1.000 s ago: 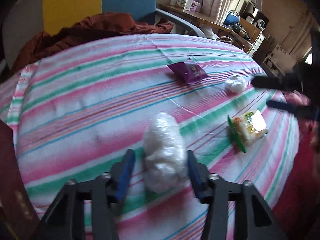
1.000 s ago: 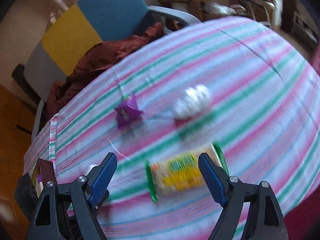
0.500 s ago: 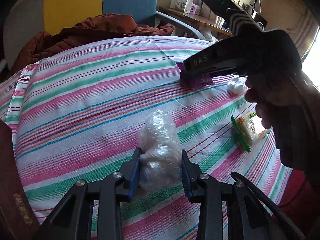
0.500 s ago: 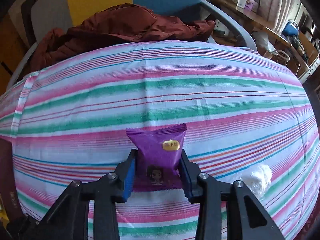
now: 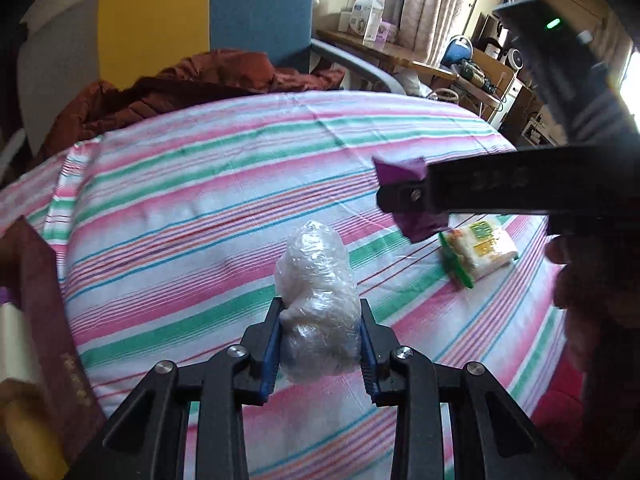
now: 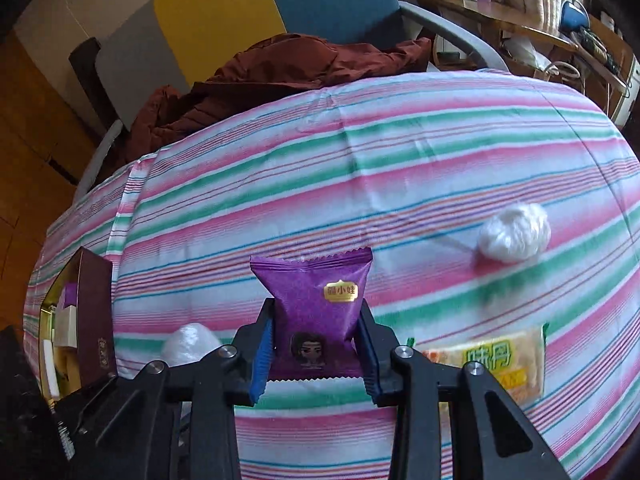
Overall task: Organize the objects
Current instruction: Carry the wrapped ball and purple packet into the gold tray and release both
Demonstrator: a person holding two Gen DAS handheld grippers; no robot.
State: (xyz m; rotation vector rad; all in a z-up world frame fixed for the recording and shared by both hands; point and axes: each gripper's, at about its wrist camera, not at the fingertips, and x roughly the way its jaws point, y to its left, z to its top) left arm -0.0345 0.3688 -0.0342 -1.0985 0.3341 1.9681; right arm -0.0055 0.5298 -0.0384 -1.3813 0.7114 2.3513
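Note:
My left gripper (image 5: 320, 322) is shut on a clear plastic-wrapped white bundle (image 5: 316, 280) and holds it over the striped tablecloth (image 5: 200, 200). My right gripper (image 6: 318, 328) is shut on a purple snack packet (image 6: 316, 304), lifted above the cloth; it also shows in the left wrist view (image 5: 416, 216), where the packet (image 5: 400, 172) sticks out of it. A yellow-green snack packet (image 5: 480, 248) lies on the cloth at the right, also in the right wrist view (image 6: 492, 364). A second white wrapped ball (image 6: 514, 236) lies further back right.
A dark red open box (image 6: 94, 320) with small items inside stands at the table's left edge, also in the left wrist view (image 5: 52, 312). A chair (image 6: 320, 0) with a brown jacket (image 6: 280, 72) stands behind the table. A cluttered desk (image 5: 460, 68) is at the back right.
Both grippers have lifted their items off the cloth and shifted left. The right gripper with the purple packet now hangs nearer the left gripper and above the yellow-green packet.

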